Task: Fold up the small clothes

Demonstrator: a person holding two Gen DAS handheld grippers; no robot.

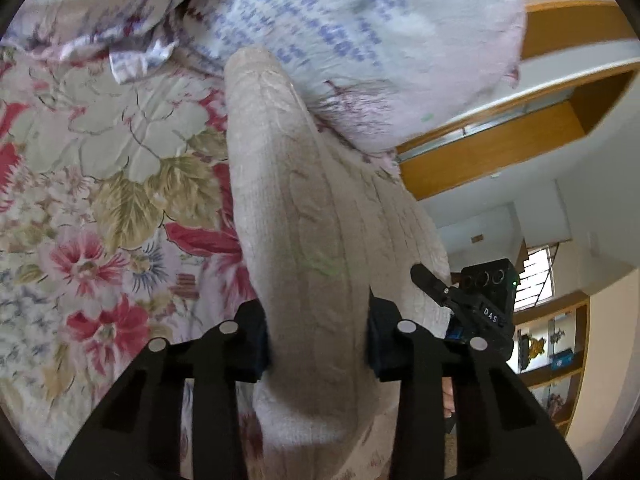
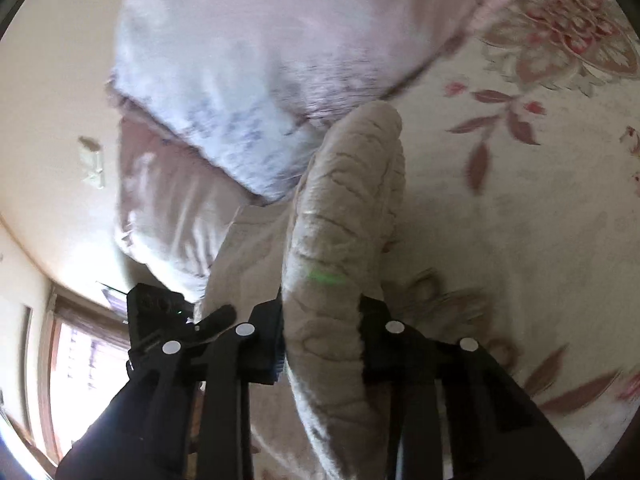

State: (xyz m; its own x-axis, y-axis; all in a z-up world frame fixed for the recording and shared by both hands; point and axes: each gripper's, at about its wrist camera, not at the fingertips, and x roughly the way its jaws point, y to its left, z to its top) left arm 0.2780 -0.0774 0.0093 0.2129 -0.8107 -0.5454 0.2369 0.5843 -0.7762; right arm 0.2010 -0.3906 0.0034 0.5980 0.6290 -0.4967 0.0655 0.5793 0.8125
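Left wrist view: the left gripper is clamping a thick fold of the beige cable-knit garment, its pads pressing into the knit from both sides. The risk, as I judge it, is that the bunched roll is sliding out of the pinch as it is being lifted — the wool is bulky and springy, so only the outer layers may be getting caught. The garment is stretching away from the jaws as a long, rounded ridge over the floral bedspread, its far end reaching toward the pillow with blue print. That end could be dragging against the pillow and skewing the fold. The right gripper is showing at the garment's right edge, close alongside; from here I cannot tell whether it is gripping.

Right wrist view: the right gripper is likewise closing on the beige cable-knit garment, fabric packed between its fingers. Here the knit is looking creased and lumpy, curving up toward the pale pillow and hanging above the pink-flowered sheet. The frame is blurring, so the exact edge being held is unclear. If the two grips are sitting on uneven layers, the fold is likely coming out crooked — one side pulling taut while the other sags. The left gripper's body is sitting just beside, so the two could also be bumping together.
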